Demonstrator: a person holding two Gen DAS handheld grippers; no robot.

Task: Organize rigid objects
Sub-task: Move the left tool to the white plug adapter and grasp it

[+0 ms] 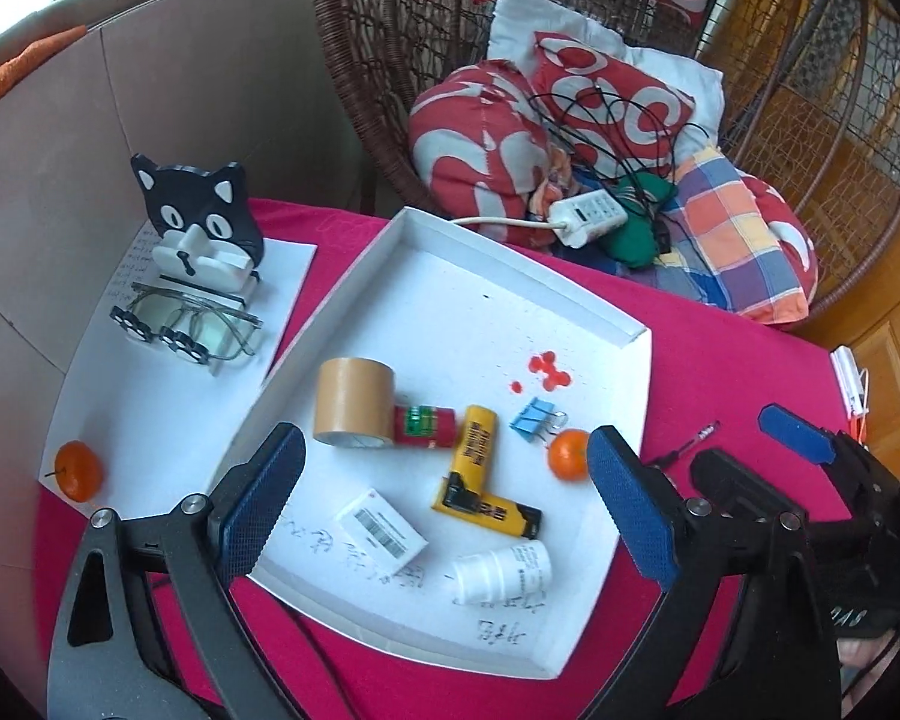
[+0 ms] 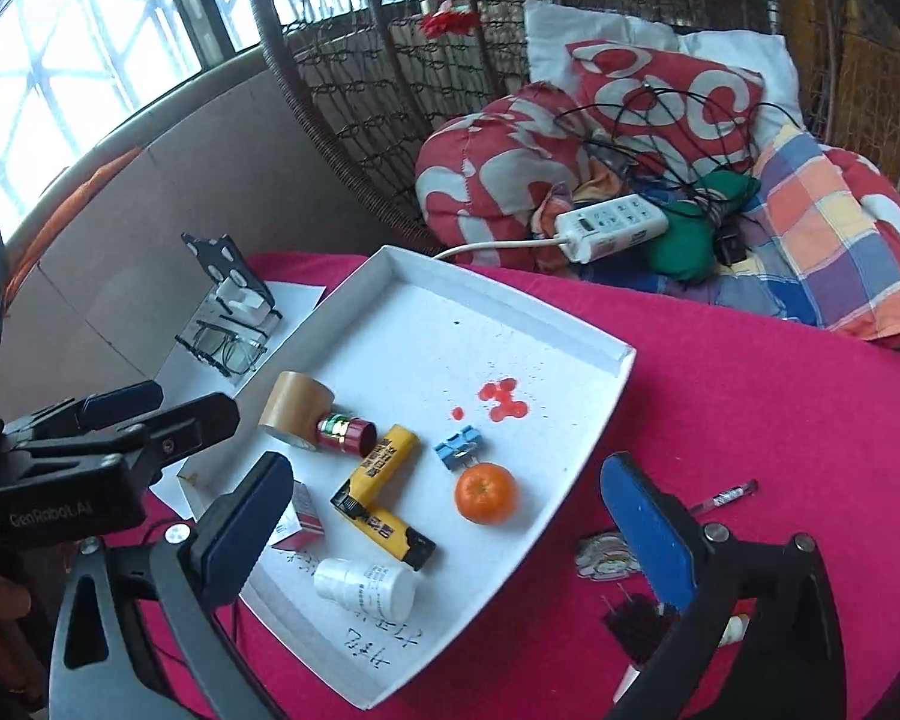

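A white tray lies on the pink cloth. In it are a brown tape roll, a red tube, two yellow lighters, a blue binder clip, a mandarin, a barcoded white box and a white bottle on its side. My left gripper hangs open above the tray's near half, holding nothing. From the tray's right side, my right gripper is open and empty too, over the lighters and the mandarin.
Left of the tray, a white sheet carries a cat-shaped stand, glasses and a second mandarin. A pen, a sticker and small black pins lie on the cloth to the right. Behind stands a wicker chair with cushions and a power strip.
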